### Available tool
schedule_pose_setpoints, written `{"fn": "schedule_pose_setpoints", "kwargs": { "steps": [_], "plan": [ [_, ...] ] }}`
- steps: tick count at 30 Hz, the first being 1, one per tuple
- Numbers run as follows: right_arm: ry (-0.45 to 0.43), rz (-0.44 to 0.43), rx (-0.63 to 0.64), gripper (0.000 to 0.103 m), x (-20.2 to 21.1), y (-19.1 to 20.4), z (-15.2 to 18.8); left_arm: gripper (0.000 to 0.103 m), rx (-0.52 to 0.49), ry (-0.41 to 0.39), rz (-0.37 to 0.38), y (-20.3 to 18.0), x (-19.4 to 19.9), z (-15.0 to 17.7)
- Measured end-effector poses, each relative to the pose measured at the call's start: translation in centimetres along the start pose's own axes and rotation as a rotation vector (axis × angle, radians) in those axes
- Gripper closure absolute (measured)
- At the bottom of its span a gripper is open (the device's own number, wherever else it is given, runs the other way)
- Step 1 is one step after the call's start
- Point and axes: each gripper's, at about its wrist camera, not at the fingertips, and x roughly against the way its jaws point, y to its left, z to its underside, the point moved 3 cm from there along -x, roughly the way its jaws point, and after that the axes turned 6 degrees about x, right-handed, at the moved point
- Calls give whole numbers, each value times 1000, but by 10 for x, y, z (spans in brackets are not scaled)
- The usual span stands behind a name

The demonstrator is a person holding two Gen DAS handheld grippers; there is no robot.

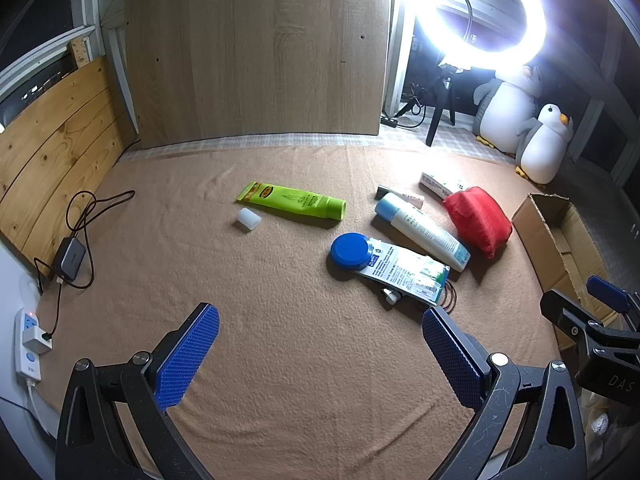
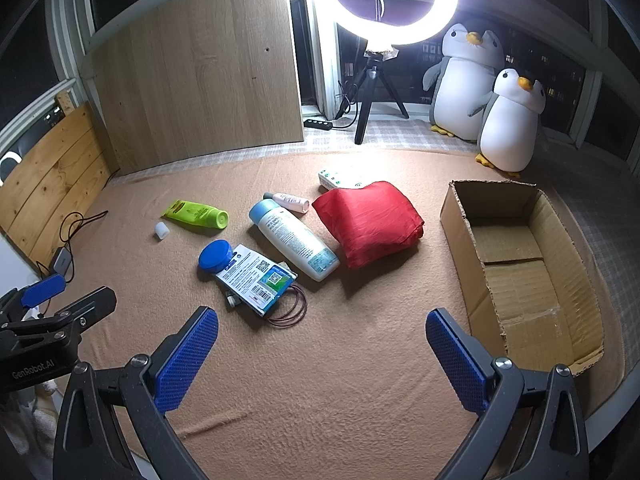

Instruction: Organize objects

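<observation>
On a tan blanket lie a green tube [image 1: 294,201] [image 2: 196,214], a small white cap [image 1: 249,218] [image 2: 162,231], a blue-capped pouch [image 1: 394,267] [image 2: 248,270], a white bottle with a light blue cap [image 1: 422,230] [image 2: 294,238], a small pink bottle [image 2: 290,201], a white carton [image 2: 338,179], a red bag [image 1: 478,220] [image 2: 370,220] and thin hair bands [image 2: 290,308]. An open, empty cardboard box [image 2: 520,264] [image 1: 560,240] stands at the right. My left gripper [image 1: 320,344] and my right gripper [image 2: 322,344] are open and empty, above the blanket in front of the objects.
A power strip [image 1: 28,344] and an adapter [image 1: 69,258] with cables lie at the blanket's left edge by a wooden wall. A ring light on a tripod [image 2: 374,88] and two plush penguins [image 2: 508,124] stand behind. A wood panel [image 1: 256,52] leans at the back.
</observation>
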Motion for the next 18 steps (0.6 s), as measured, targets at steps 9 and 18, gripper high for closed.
{"fn": "schedule_pose_setpoints", "kwargs": {
  "steps": [9, 18],
  "plan": [
    [1, -1, 0, 1, 0, 0, 0, 0, 0, 0, -1, 0, 0, 0],
    [4, -2, -5, 1, 0, 0, 1, 0, 0, 3, -3, -1, -3, -1]
  ]
}}
